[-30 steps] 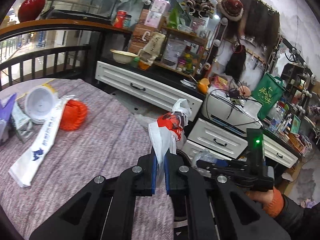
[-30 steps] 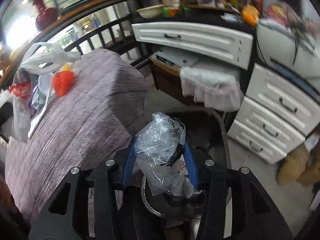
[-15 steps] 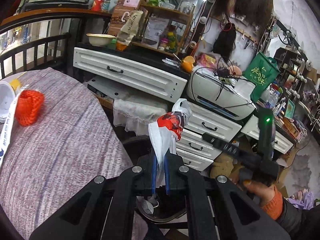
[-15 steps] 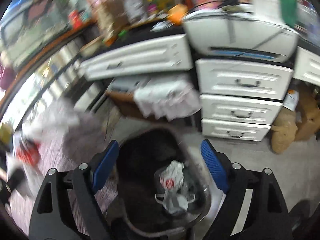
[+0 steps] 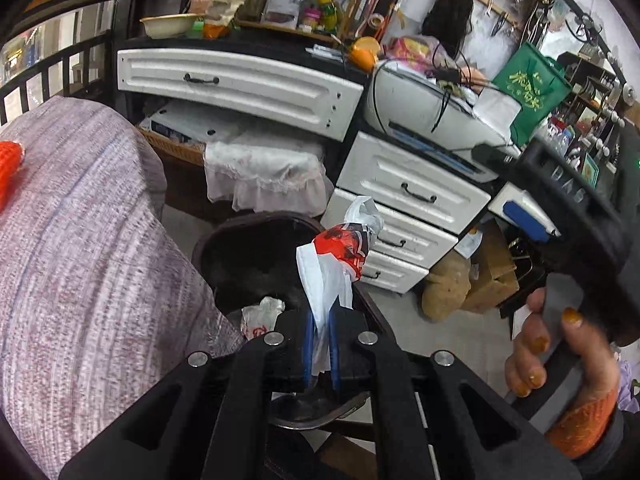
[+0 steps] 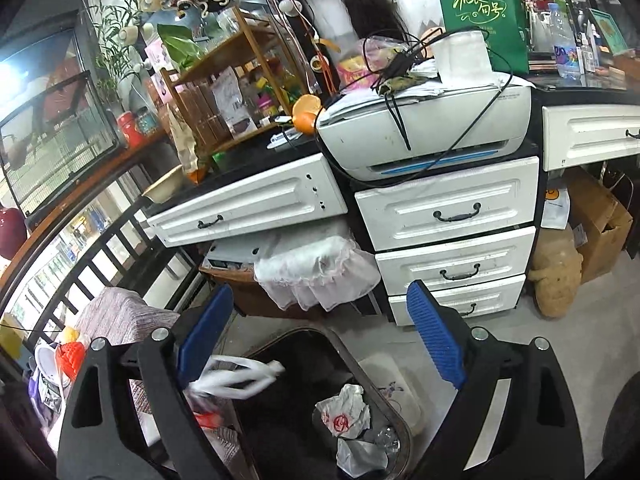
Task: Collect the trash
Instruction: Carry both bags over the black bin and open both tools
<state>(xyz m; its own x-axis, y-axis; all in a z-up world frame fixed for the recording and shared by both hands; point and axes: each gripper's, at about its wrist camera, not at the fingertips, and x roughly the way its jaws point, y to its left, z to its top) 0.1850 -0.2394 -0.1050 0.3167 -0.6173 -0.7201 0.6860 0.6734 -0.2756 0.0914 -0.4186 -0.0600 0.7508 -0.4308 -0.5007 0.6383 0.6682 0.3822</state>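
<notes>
Left gripper (image 5: 320, 350): pads clamped on a crumpled red-and-white plastic bag (image 5: 334, 264), held at frame centre above the dark round bin (image 5: 224, 248). Thin, clingy film; on release it could be snagged on the pads or dropped on the rim. Right gripper (image 6: 320, 336): jaws just opened wide, nothing between them.

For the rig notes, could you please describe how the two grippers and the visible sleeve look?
Both grippers, left gripper and right gripper, are matte black angular frames with silver round bolts and blue ribbed pads on the fingers. The sleeve has an orange knitted cuff under dark fabric.
</notes>
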